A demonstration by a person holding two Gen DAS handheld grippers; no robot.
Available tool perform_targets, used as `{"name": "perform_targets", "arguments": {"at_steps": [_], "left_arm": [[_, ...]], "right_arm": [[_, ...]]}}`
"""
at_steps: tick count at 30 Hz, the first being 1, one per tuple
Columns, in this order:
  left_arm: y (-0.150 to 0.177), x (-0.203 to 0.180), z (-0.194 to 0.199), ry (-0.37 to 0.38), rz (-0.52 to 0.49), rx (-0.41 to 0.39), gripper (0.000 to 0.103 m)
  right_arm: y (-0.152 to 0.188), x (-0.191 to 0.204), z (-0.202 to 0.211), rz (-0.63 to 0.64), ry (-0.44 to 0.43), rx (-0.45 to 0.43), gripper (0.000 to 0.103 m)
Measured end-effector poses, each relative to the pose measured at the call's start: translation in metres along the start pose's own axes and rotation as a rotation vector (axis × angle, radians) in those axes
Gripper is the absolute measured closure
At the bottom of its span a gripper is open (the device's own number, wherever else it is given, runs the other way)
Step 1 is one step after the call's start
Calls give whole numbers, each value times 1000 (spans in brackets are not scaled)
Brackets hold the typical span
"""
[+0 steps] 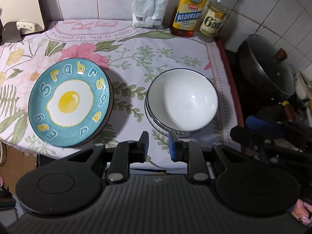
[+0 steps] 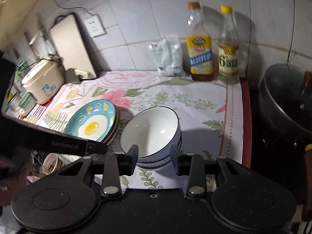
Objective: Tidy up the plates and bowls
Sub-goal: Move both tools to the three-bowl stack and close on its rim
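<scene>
A stack of teal plates [image 1: 70, 102] with a fried-egg picture sits on the floral cloth at the left; it also shows in the right wrist view [image 2: 93, 122]. A stack of white bowls [image 1: 182, 101] with dark rims sits to its right, also in the right wrist view [image 2: 150, 132]. My left gripper [image 1: 158, 145] is open and empty, hovering near the table's front edge between the two stacks. My right gripper [image 2: 154, 159] is open and empty, just in front of the bowl stack. The right gripper [image 1: 273, 130] shows at the right in the left wrist view.
Two bottles [image 1: 188, 11] [image 1: 213, 13] and a white bag [image 1: 148, 7] stand at the tiled back wall. A black wok with lid [image 1: 267, 66] sits right of the table. A rice cooker [image 2: 42, 83] and a cutting board [image 2: 74, 46] are at the left.
</scene>
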State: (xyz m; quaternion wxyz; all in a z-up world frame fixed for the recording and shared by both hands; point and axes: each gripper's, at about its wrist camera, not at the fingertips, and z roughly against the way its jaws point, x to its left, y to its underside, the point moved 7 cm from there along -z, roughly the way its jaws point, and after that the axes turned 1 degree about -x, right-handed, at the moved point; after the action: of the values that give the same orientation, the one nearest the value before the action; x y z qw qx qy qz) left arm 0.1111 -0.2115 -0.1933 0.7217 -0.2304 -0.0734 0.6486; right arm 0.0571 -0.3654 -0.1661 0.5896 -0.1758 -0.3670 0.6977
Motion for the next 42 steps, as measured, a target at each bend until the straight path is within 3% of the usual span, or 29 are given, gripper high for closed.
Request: {"name": "perform_targets", "arguments": {"at_steps": [6, 13, 20, 23, 29, 31, 38, 42], "left_arm": [[15, -5, 24, 37, -20, -49, 80], [25, -4, 45, 94, -61, -137, 74], [31, 16, 56, 122, -82, -234, 69], [34, 31, 57, 158, -69, -255, 62], [37, 59, 37, 212, -16, -243, 54], [39, 66, 28, 235, 6, -241, 53], [44, 70, -1, 315, 46, -238, 46], [45, 66, -15, 343, 67, -237, 39]], "right_arm": [[9, 17, 28, 77, 12, -58, 51], [25, 39, 53, 116, 36, -99, 50], [40, 56, 65, 106, 151, -208, 41], [48, 61, 61, 80, 206, -226, 40], [63, 78, 40, 78, 247, -241, 25], [70, 84, 29, 98, 266, -259, 12], [92, 83, -17, 106, 340, -264, 11], [106, 69, -39, 59, 319, -258, 11]]}}
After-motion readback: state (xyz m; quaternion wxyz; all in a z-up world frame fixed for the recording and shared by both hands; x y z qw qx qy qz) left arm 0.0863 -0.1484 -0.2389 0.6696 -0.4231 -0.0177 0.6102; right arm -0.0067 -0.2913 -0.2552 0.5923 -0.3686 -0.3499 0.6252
